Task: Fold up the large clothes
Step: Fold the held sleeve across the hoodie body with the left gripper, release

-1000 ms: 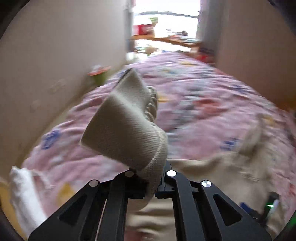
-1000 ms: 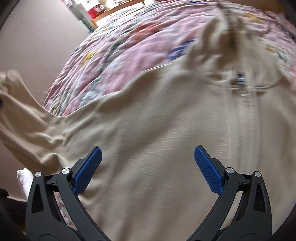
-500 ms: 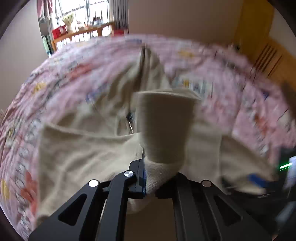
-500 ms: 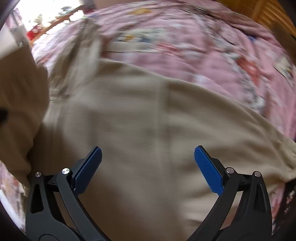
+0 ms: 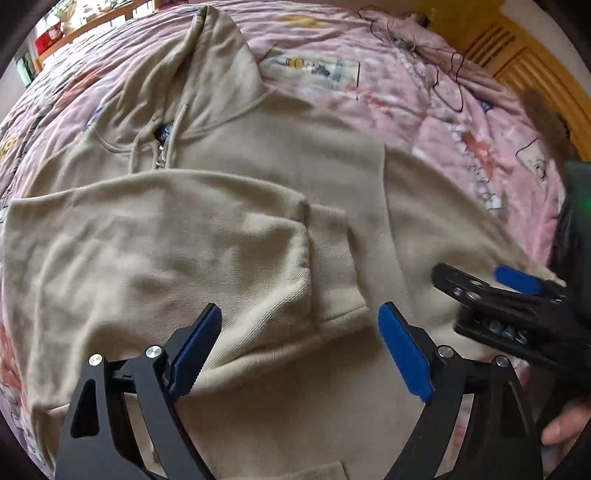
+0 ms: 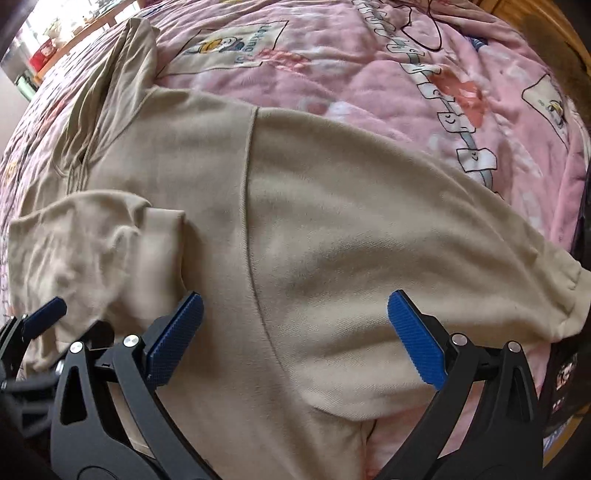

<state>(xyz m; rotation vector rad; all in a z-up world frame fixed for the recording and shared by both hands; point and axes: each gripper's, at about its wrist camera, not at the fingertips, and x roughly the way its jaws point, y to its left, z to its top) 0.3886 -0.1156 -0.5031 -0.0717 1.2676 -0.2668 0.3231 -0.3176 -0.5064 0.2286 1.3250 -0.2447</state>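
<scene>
A beige hoodie [image 5: 295, 155] lies front up on the bed, its hood [image 5: 218, 55] at the far end. One sleeve [image 5: 166, 251] is folded across the chest, and its cuff [image 5: 332, 266] lies loose. Just above that cuff my left gripper [image 5: 299, 350] has its jaws opening, with no pad pressing on the cloth. My right gripper [image 6: 295, 339] stands open over the hoodie's other side [image 6: 332, 206], with nothing in it. The other sleeve [image 6: 406, 229] stretches out to the right, cuff [image 6: 569, 288] at the edge. The two grippers hang close beside each other.
A pink quilt [image 5: 424, 110] with cartoon prints covers the bed. A yellow wooden headboard [image 5: 517, 55] stands at the upper right, a wooden shelf [image 5: 92, 26] by the window at the upper left. A thin black cable [image 5: 443, 85] lies on the quilt. A hand [image 5: 565, 424] shows at the lower right.
My left gripper carried the sleeve cuff across onto the hoodie's chest, came down and let it go. My right gripper slid sideways over the hoodie and stayed open.
</scene>
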